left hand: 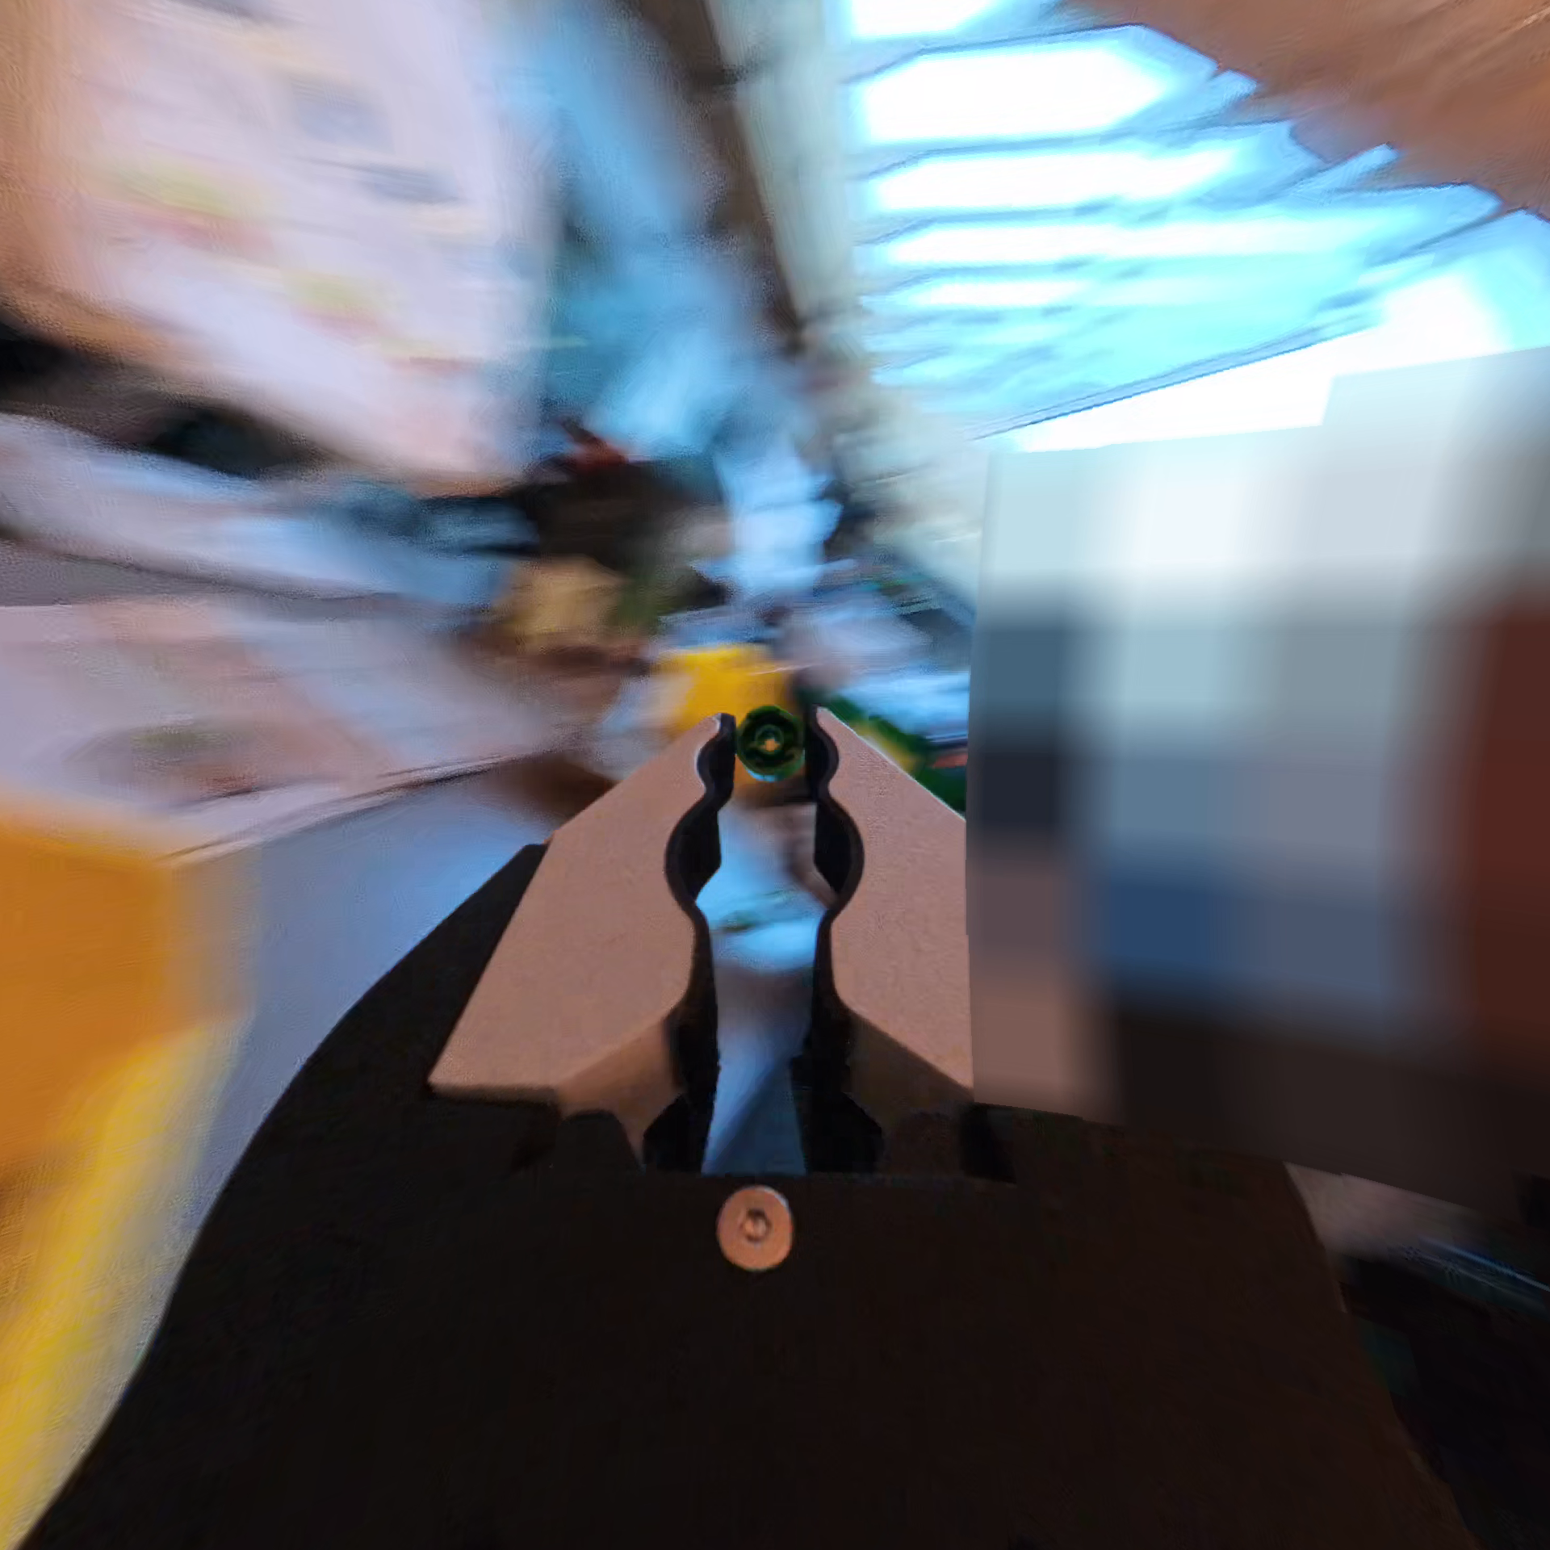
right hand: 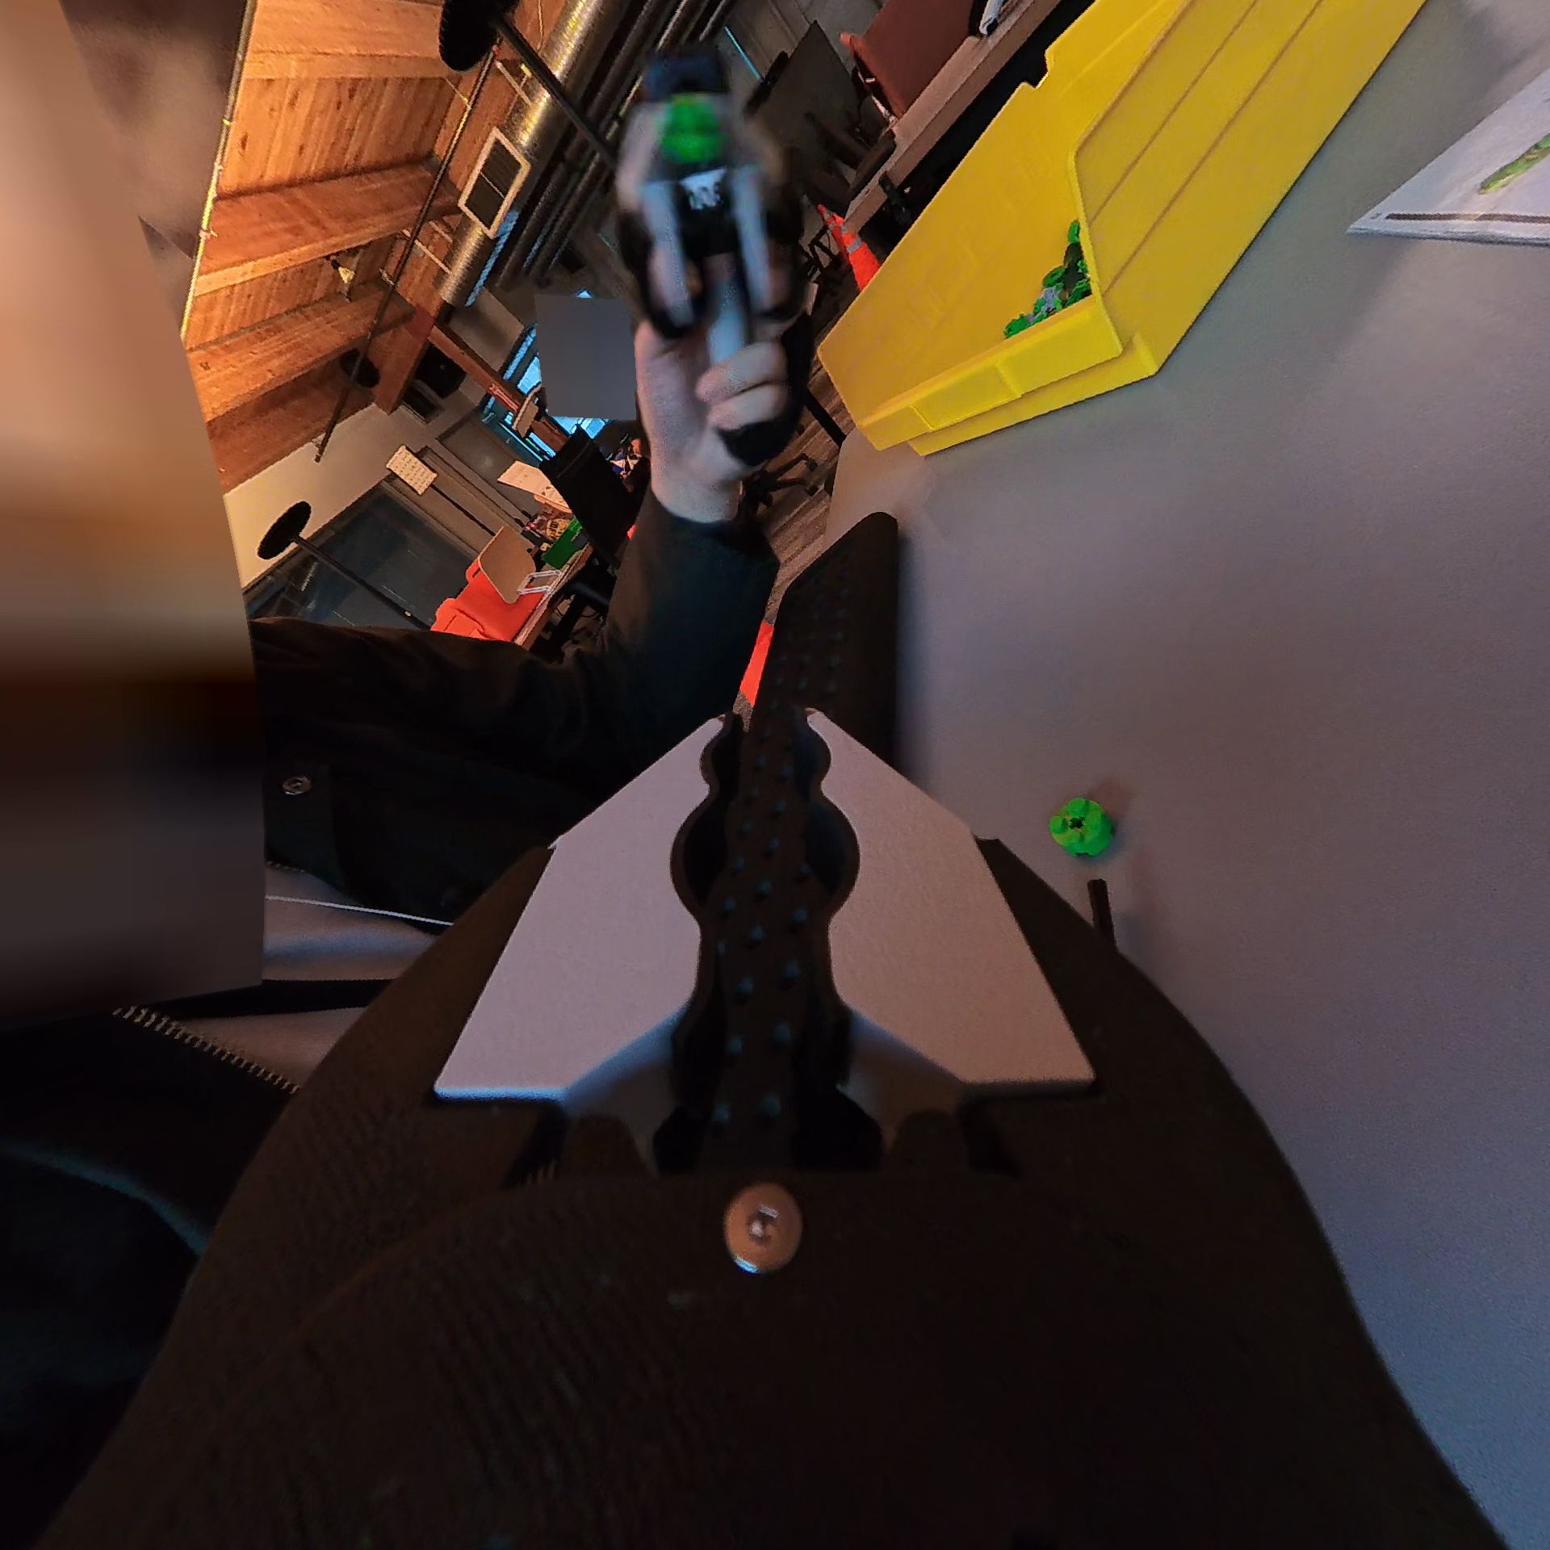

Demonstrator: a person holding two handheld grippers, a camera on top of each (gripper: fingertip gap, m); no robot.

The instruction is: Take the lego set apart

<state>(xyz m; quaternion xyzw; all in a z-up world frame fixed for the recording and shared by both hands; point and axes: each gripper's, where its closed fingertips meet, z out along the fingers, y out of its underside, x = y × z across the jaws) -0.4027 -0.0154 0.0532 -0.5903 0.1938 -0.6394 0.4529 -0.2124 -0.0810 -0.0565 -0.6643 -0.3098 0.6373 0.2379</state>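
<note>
Both tools loaded: a round green piece in the left, the black studded plate in the right.

The left tool (left hand: pixel 767 742) is pinched narrow on a small round green lego piece (left hand: pixel 769 741) at its tips, raised in the air, view heavily blurred. The right tool (right hand: pixel 770 721) grips a black studded lego plate (right hand: pixel 826 637) edge-on, long axis running forward off the bench (right hand: pixel 1258 671) edge. The yellow bin (right hand: pixel 1115 210) of loose pieces lies beyond on the bench, apparently the drop point. A second green piece (right hand: pixel 1081 826) sits on the bench just beside the right tool.
</note>
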